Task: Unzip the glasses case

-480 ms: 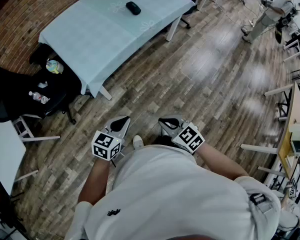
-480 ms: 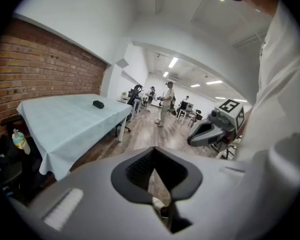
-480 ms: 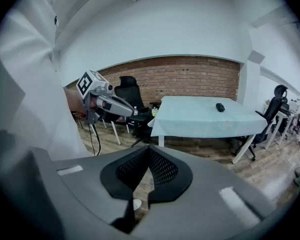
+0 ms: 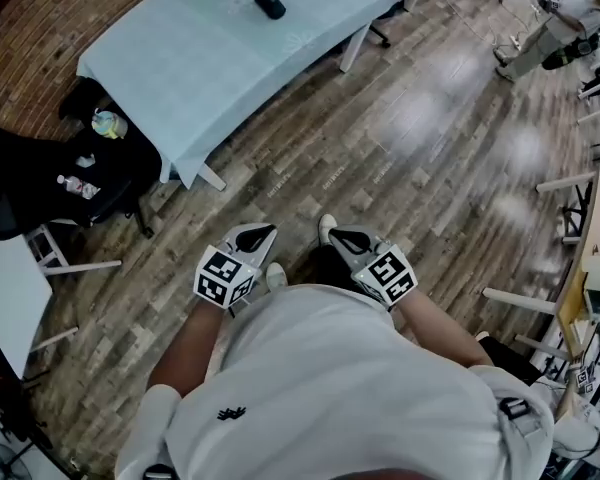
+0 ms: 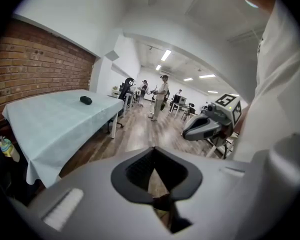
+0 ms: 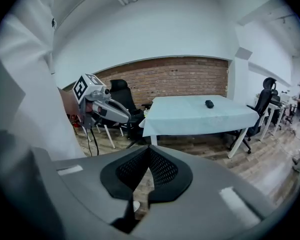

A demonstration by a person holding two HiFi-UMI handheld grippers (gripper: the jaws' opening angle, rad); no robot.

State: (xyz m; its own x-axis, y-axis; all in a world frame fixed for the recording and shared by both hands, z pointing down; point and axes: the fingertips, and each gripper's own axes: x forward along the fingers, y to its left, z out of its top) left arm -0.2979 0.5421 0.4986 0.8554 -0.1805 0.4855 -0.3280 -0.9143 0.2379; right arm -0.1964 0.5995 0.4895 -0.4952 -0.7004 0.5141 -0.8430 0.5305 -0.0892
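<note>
- Moved a step nearer the desk (image 4: 210, 68), 1 shoe (image 4: 327, 228) now forward.
- Held low over the floor (image 4: 400, 138): left gripper (image 4: 260, 234), right gripper (image 4: 342, 238), fingers together, empty.
- Well beyond both, lying on that desk: black glasses case (image 4: 270, 5).

The left gripper (image 4: 252, 238) and the right gripper (image 4: 346, 240) are held low in front of the body, side by side and a little apart. Both are pointed forward, and their tips are turned slightly toward each other. The left forearm (image 4: 180, 353) and the right forearm (image 4: 435, 323) are bent at the elbow and are brought inward from the sides, so that the two grippers are kept close before the chest. In the left gripper view the jaws are seen closed, tip against tip. In the right gripper view the jaws are closed in the same way.
</note>
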